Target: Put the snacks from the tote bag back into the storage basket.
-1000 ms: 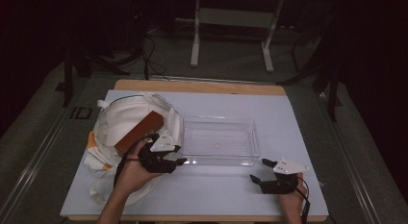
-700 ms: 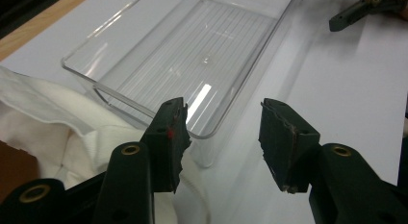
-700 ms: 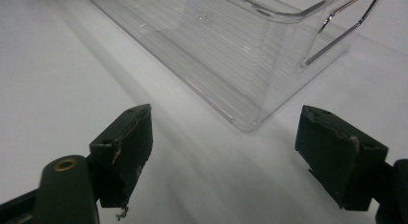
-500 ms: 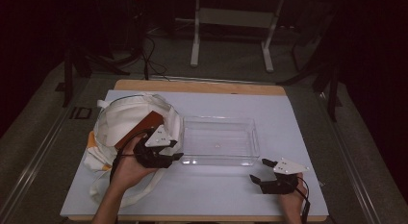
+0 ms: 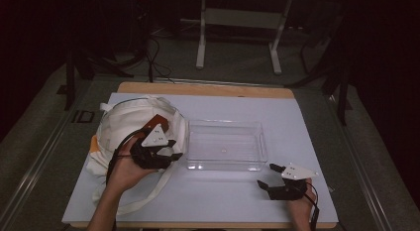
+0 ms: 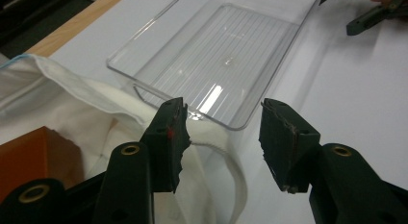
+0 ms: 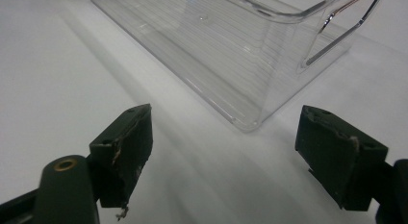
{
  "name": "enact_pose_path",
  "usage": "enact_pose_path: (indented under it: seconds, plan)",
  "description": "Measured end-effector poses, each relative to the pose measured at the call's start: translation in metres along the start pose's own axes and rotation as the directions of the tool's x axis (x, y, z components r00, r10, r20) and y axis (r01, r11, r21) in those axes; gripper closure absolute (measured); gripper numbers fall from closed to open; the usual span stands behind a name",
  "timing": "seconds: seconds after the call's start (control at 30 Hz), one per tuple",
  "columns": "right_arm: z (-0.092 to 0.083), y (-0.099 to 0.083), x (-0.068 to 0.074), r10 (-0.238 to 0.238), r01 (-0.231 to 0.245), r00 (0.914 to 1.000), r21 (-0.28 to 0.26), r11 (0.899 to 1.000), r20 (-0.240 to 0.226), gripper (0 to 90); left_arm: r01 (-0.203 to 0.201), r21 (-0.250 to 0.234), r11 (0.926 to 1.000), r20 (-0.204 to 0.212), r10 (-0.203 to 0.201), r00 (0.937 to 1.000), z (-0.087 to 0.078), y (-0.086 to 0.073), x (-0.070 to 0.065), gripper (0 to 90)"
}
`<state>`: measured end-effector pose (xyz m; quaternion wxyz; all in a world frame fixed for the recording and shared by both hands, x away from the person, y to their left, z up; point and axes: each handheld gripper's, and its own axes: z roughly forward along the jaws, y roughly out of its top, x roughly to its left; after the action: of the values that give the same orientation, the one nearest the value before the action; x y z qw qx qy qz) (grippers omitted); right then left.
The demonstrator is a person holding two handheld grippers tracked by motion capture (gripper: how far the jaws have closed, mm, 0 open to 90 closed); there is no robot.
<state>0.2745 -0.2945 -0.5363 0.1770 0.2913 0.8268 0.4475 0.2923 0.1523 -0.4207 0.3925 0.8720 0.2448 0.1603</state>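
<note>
Dim room; grey floor [image 5: 237, 67]; white metal frame [image 5: 241, 18] behind.

Tray [image 5: 225, 146] sat mid-table [image 5: 307, 127]. Bag [image 5: 124, 127] lay just left of tray, touching its left wall. Box [image 5: 157, 123] rested in bag. Left gripper [image 5: 168, 152] hung over bag's right edge; right gripper [image 5: 270, 177] sat before tray's right corner.

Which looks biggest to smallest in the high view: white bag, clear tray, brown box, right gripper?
1. White bag, widest spread.
2. Clear tray, somewhat smaller.
3. Right gripper and brown box: unsure. The box is mostly hidden by the left gripper, so only a small patch shows.
</note>
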Motion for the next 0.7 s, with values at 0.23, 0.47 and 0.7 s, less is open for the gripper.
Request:
enact_pose_path:
  seconds: [0.23,0.47,0.7]
  plan:
    - [0.0,0.0,0.0,-0.002,0.002,1.0,0.0,1.0,0.0,20.6,0.001,0.006,1.0,-0.011,-0.001,0.9999,-0.004,-0.002,0.006,51.8]
    - [0.0,0.0,0.0,-0.002,0.002,1.0,0.0,1.0,-0.001,20.6,-0.015,0.021,0.9997,-0.02,0.015,0.9997,-0.007,-0.001,0.012,51.8]
    - [0.0,0.0,0.0,-0.004,0.004,1.0,-0.002,1.0,0.0,20.6,-0.026,0.023,0.9994,-0.03,0.026,0.9992,-0.01,0.002,0.018,51.7]
